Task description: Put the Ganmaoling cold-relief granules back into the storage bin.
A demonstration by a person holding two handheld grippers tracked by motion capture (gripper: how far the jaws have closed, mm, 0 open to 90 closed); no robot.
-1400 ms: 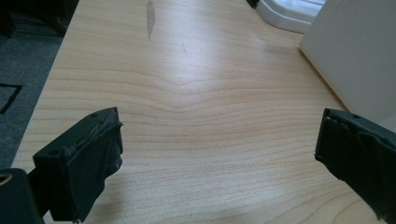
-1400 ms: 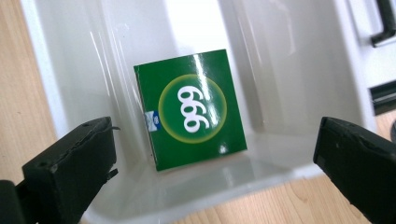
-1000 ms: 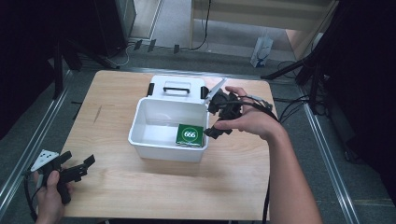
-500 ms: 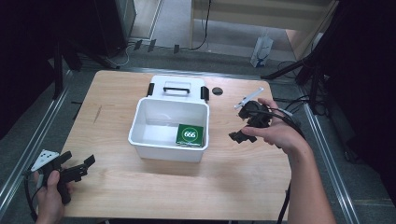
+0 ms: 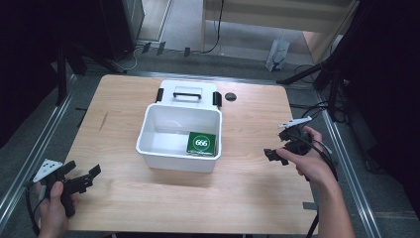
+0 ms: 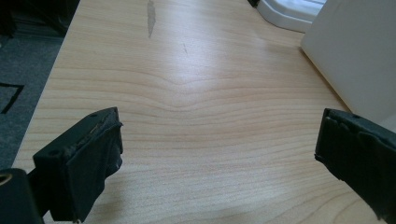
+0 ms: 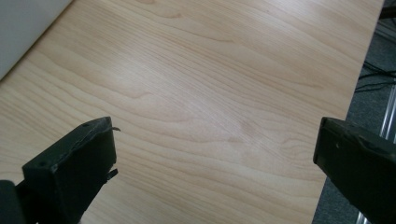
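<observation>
In the left gripper view the two black jaws stand wide apart at the lower corners of the frame, nothing between them but bare wood; the left gripper (image 6: 219, 154) holds nothing; in the high view it (image 5: 86, 177) sits at the lower left of the frame, gripped by the person's left hand (image 5: 54, 208), over the near left corner of the table (image 5: 257, 188); its grey three-cornered plate (image 5: 47, 168) points toward the left edge.

In the right gripper view the jaws are likewise spread to the lower corners, empty, with light wood grain beneath; the right gripper (image 7: 215, 154) has hold of nothing; in the high view it (image 5: 277, 148) lies at the right of the frame, in the right hand (image 5: 307, 161), above the table near its right edge, well apart from the box; a cable (image 5: 324, 151) loops over the hand.

At the centre of the high view stands a white box (image 5: 176, 159), open at the top; in its right near corner lies a green packet (image 5: 201, 143) marked 666; just behind the box, touching it, lies the white lid (image 5: 188, 99) with a handle and black clips; a small dark round spot (image 5: 230, 96) shows on the table to the right of the lid.
</observation>
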